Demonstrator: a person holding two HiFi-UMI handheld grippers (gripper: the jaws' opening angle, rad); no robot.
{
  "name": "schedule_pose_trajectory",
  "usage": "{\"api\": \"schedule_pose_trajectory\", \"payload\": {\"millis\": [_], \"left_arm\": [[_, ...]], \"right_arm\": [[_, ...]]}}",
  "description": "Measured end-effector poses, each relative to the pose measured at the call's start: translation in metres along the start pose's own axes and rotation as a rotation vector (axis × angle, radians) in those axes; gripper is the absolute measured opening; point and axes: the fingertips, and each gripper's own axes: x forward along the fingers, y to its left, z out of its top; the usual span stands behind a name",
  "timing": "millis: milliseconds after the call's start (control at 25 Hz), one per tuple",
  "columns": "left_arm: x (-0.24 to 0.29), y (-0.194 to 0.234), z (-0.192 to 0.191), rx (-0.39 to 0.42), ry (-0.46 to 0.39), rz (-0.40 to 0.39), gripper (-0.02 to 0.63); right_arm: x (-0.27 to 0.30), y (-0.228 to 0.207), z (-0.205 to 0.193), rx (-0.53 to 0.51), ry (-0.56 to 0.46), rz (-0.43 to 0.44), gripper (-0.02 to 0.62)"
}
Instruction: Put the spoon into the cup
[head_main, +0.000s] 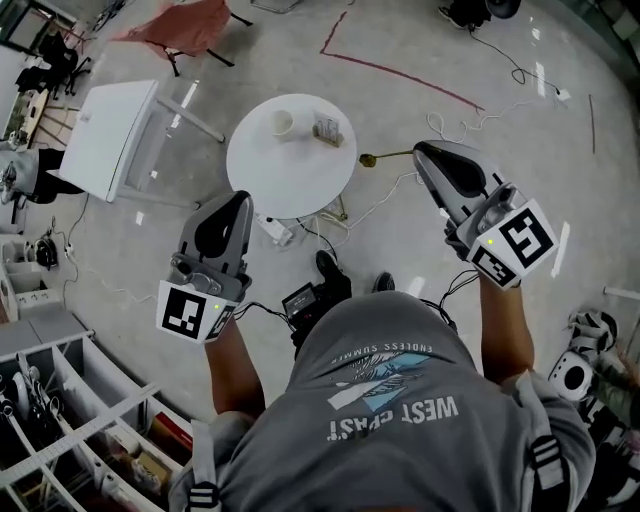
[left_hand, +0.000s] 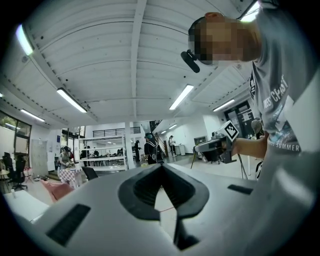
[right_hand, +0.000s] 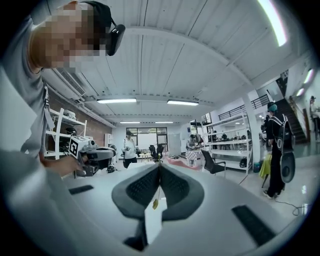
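A round white table (head_main: 262, 175) stands ahead of me on the floor. On it sit a pale cup (head_main: 283, 122) and, just right of it, a small greyish object (head_main: 327, 131); I cannot make out a spoon from this distance. My left gripper (head_main: 238, 198) is held in the air short of the table's near edge, jaws shut and empty. The right gripper (head_main: 425, 150) hovers to the right of the table, also shut on nothing. In the gripper views, the left gripper (left_hand: 161, 166) and right gripper (right_hand: 159, 166) point across the room, away from the table.
A white rectangular table (head_main: 110, 135) stands to the left and a red chair (head_main: 180, 25) further back. Cables and a power strip (head_main: 275, 230) lie under the round table. A brass-coloured round thing on a thin stem (head_main: 368, 159) is by its right side. Shelves (head_main: 60, 420) fill the bottom left.
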Motion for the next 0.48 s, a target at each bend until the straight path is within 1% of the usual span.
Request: {"api": "schedule_pose_trajectory", "payload": {"millis": [200, 480], "left_arm": [[0.008, 0.031, -0.007, -0.006, -0.007, -0.035, 0.005], [0.018, 0.08, -0.026, -0.023, -0.02, -0.073, 0.005]], "right_arm": [[0.02, -0.007, 0.003, 0.001, 0.0, -0.052, 0.005], [0.064, -0.014, -0.002, 0.003, 0.014, -0.1, 0.005]]}}
